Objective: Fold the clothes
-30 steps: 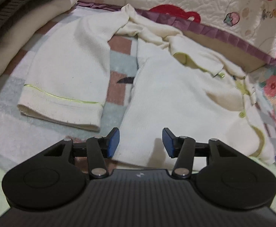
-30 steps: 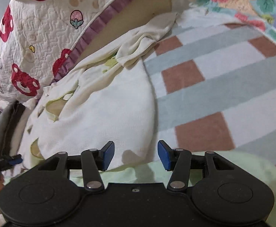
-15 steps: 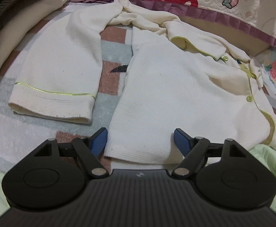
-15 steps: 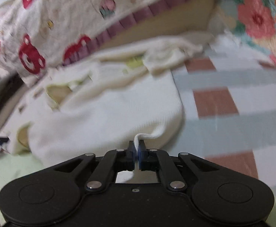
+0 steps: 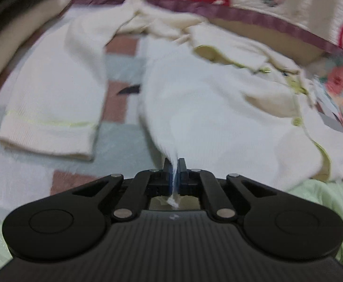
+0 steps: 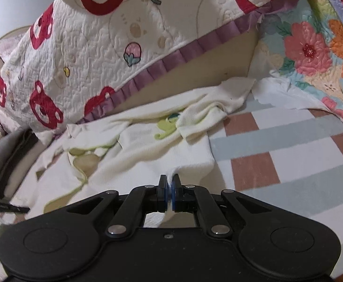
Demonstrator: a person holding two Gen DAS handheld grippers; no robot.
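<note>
A cream button-up top [image 5: 206, 108] with lime trim lies spread on a checked blanket [image 5: 122, 145]; its left sleeve [image 5: 51, 108] lies flat to the side. My left gripper [image 5: 175, 172] is shut on the top's bottom hem, with cloth pinched between the blue pads. In the right wrist view the same top [image 6: 147, 155] lies crumpled toward the collar. My right gripper [image 6: 170, 188] is shut on the hem near its right corner. The left wrist view is blurred.
A quilted cover with red bears [image 6: 124, 47] stands behind the top. A floral quilt [image 6: 312, 51] lies at the right. Grey and beige folded cloth [image 6: 4, 159] is stacked at the left. The checked blanket [image 6: 289, 159] stretches to the right. Pale green cloth [image 5: 324, 199] lies near me.
My left gripper has gone from wide open to shut on the hem and pulls it up. My right gripper stays shut on the hem and has steadied.
</note>
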